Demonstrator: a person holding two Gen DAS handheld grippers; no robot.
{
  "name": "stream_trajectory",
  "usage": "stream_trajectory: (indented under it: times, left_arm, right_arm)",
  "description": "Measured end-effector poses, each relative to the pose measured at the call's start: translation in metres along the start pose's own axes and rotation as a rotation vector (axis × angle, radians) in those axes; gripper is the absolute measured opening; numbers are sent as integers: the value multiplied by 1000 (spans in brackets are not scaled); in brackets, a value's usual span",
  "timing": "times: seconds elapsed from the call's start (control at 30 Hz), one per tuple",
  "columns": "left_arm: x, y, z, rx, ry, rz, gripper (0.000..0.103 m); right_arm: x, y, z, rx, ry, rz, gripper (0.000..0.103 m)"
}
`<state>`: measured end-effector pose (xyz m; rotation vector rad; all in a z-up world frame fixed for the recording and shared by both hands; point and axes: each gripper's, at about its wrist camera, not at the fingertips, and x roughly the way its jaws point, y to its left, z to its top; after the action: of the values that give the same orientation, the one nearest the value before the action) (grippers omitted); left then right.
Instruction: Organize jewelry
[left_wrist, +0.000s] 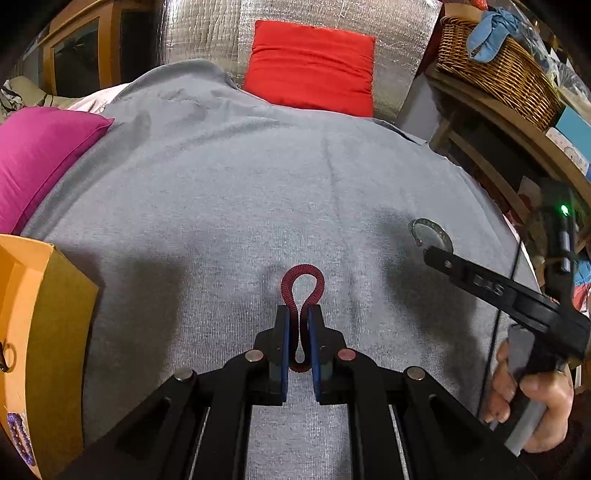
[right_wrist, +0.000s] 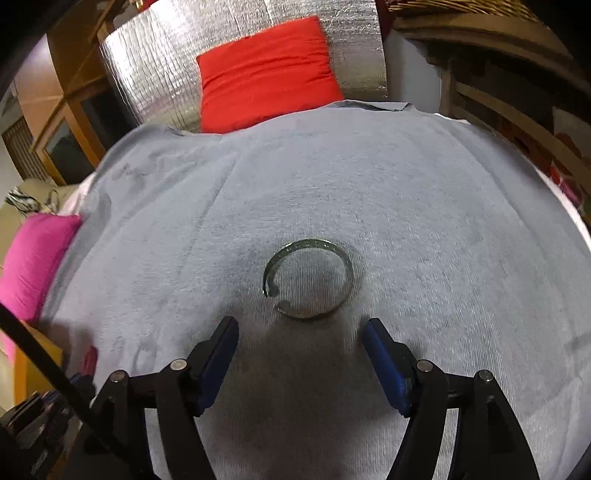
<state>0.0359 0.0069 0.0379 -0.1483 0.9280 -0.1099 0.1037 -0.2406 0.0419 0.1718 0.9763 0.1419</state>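
At the left edge of the grey cloth (left_wrist: 221, 184), in the left wrist view, stands an orange cardboard box (left_wrist: 44, 325); a purple beaded piece (left_wrist: 20, 437) lies at its near end and a small dark ring (left_wrist: 5, 356) sits further along its inside. A magenta cushion (left_wrist: 40, 158) rests past the box at the cloth's left edge.

The left gripper (left_wrist: 298, 332) is closed down almost fully on a dark red coiled bracelet (left_wrist: 303, 295), pinched flat between the blue pads, its free loop bulging out ahead of the fingertips over the middle of the cloth.

At the far edge a red cushion (right_wrist: 266, 74) leans against silver foil sheeting (right_wrist: 155, 74).

To the right, a silver open bangle (right_wrist: 308, 278) lies flat on the cloth, its gap turned to the left. The right gripper (right_wrist: 300, 334) is spread wide and holds nothing; the bangle sits just ahead of its fingertips, centred between them and apart from both blue pads (right_wrist: 221, 343). In the left wrist view the right gripper's finger (left_wrist: 480, 284) covers the bangle's near side.

A wicker basket (left_wrist: 498, 70) stands on a wooden shelf beyond the cloth's right edge.
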Motion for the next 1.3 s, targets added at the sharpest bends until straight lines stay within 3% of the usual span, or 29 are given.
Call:
stream_trajectory:
  times: [0.23,0.7,1.0,1.03,1.3]
  left_arm:
    - [-1,2,-1,9,11,-3,10]
    - [-9,7,-1,21,8,1,10]
    - [-9,5,-1,17,9,3,10]
    - [-9,4,-1,20,9,4,10]
    - [-8,0,-1,29,12,-5,10]
  right_arm:
    - [16,20,5,-94,3,-100,77]
    - [17,9,2,-33,-23,-75,76]
    - [13,-3,1,-22,-45,-52,42]
    - [12,-6,1,-16,-48,-47,34]
    - [4,-23,-2,6,-51,19,18]
